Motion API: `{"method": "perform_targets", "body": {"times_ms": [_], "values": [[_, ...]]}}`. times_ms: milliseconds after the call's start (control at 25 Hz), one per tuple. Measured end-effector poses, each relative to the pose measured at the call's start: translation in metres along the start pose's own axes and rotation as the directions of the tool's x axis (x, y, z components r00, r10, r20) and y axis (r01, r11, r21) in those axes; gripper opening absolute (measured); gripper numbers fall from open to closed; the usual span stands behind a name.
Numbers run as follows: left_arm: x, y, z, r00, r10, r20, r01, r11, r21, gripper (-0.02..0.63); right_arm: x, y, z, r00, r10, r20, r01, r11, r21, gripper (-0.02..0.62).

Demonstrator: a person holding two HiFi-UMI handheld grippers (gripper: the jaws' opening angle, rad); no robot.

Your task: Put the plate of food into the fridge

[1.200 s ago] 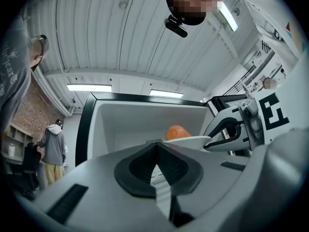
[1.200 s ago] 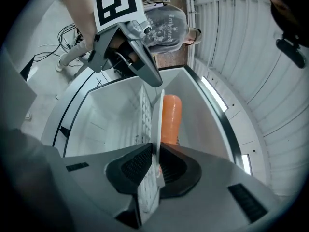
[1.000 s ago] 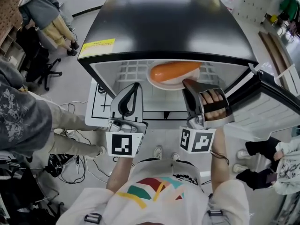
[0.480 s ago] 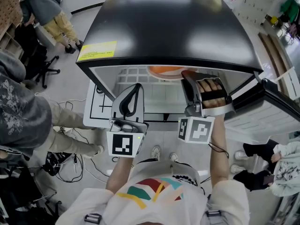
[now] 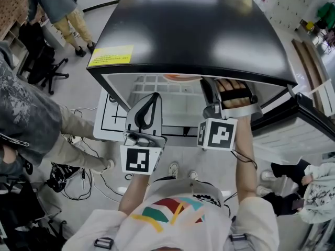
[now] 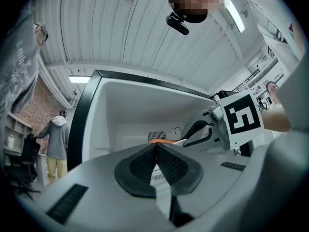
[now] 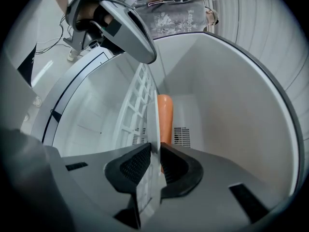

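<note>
While the right tool (image 7: pixel 155 144) reaches deep inside the fridge (image 5: pixel 193 30), its jaws have just been easing apart, yet the rim of the plate (image 7: pixel 152 120) sits between the pads and looks lightly pinched. Plate and orange food (image 7: pixel 165 115) lie on the fridge's wire shelf (image 7: pixel 137 95), well under its black top. Outside the fridge's front, the left tool (image 6: pixel 156 145) is clenched on nothing. My worry: pulling back before the pads clear the rim would drag the plate toward the fridge's opening, and the long food could roll off.
</note>
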State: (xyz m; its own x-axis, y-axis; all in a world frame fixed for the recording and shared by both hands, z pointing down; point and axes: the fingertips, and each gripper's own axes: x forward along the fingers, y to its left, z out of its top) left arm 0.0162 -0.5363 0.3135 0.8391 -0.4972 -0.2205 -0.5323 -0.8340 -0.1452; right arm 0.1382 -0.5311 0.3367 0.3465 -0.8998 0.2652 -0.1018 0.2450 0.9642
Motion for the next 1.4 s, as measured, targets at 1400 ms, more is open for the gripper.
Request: {"method": "perform_targets", "body": {"times_ms": [1400], "values": [[0.003, -0.011, 0.007, 0.997, -0.075, 0.004, 0.075, 0.993, -0.091, 0.006, -0.03, -0.004, 0.038, 0.801, 0.309, 0.512, -0.486, 0.835, 0.258, 0.235]]}}
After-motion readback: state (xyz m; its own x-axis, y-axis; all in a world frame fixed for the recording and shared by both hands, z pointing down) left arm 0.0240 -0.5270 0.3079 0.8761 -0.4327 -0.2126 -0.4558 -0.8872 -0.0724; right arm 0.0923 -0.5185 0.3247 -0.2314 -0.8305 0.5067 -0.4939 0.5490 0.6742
